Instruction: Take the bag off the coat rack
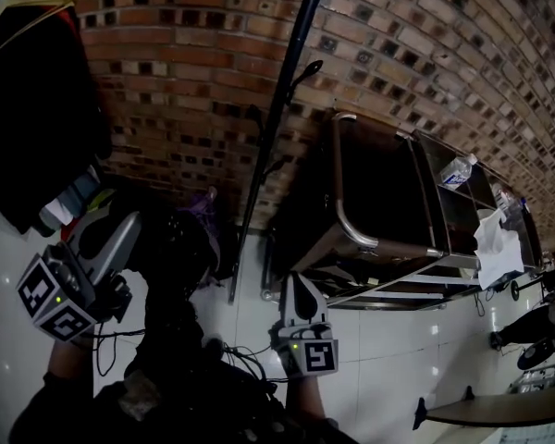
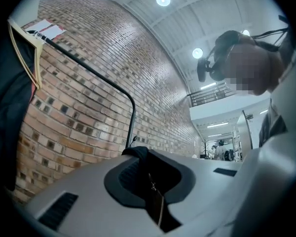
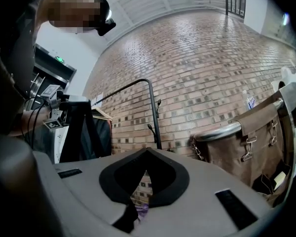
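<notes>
My left gripper is shut on the strap of the black bag, which hangs from it at the lower left, clear of the coat rack. A small zip pull dangles between the pads. The coat rack's black pole rises at mid frame, one hook bare; the pole also shows ahead of the right gripper. My right gripper points up near the pole's foot with its tips together. A dark strip shows low in the gap behind them. The held bag hangs at the left.
A brick wall stands behind the rack. A brown canvas cart with a metal rail stands right of the pole, a shelf with a water bottle beyond it. A black garment with yellow trim hangs at the upper left. Cables trail on the white floor.
</notes>
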A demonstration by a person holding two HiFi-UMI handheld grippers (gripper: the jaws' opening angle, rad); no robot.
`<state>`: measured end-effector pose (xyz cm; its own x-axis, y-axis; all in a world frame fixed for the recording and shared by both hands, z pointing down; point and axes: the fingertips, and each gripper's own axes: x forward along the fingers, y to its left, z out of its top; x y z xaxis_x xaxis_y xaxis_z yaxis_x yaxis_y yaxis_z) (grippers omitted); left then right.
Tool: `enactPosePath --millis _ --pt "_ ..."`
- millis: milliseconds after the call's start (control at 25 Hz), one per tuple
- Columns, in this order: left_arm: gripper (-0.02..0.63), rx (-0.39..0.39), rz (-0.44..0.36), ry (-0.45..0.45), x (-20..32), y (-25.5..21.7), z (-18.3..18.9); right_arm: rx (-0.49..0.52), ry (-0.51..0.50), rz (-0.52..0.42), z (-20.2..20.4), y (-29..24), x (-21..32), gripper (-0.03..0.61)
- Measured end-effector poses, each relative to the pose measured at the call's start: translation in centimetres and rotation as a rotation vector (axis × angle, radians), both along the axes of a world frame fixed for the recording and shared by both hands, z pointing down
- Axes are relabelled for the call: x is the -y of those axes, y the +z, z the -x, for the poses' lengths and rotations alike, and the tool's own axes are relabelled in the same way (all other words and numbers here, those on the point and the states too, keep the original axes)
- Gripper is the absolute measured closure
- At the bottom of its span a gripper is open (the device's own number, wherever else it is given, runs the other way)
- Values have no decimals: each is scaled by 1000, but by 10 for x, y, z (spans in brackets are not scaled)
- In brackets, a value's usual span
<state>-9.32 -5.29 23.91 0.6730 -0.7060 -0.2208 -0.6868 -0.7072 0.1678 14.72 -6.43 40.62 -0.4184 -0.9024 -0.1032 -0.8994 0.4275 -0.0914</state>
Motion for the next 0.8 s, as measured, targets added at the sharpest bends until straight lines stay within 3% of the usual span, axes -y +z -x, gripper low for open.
enactPosePath --millis 280,560,800 --pt "597 -52 21 -34 -36 7 31 -17 7 -11 23 -7 -18 571" --pt "597 -24 59 -9 -69 29 66 -4 49 -76 75 -32 -44 571" --pt "597 53 -2 -7 -106 38 82 -50 57 -86 127 -41 -82 571"
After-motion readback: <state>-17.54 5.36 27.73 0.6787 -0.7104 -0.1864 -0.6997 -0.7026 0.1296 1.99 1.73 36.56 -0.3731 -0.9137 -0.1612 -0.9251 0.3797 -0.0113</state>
